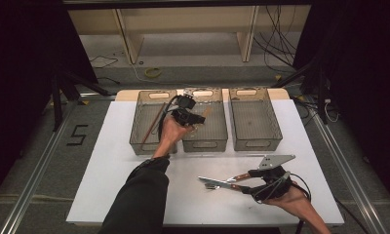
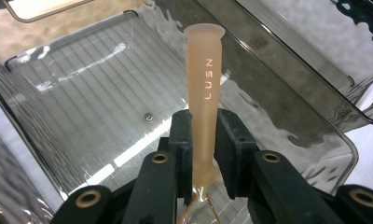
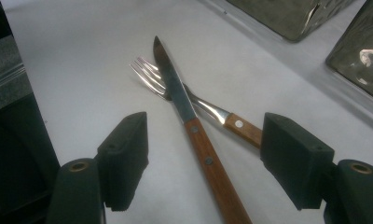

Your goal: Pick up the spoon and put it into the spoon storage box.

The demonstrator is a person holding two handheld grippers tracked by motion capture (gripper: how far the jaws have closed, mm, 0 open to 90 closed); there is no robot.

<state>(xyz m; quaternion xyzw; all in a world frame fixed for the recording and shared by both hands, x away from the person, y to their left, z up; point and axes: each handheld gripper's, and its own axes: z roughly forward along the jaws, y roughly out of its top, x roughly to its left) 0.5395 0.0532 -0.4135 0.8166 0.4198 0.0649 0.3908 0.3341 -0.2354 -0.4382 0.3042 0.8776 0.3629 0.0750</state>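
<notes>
My left gripper hovers over the middle clear bin, shut on a pale peach utensil handle marked with letters. The handle stands up between the pads, and thin wire loops hang below them. The bin floor beneath is bare. My right gripper rests low over the white table near its front right, jaws wide open. A wooden-handled knife lies between the jaws, crossing over a wooden-handled fork; neither pad touches them.
Three clear bins stand in a row at the back of the white tabletop: the left bin holds long brown sticks, the right bin looks empty. Two bin corners show beyond the cutlery.
</notes>
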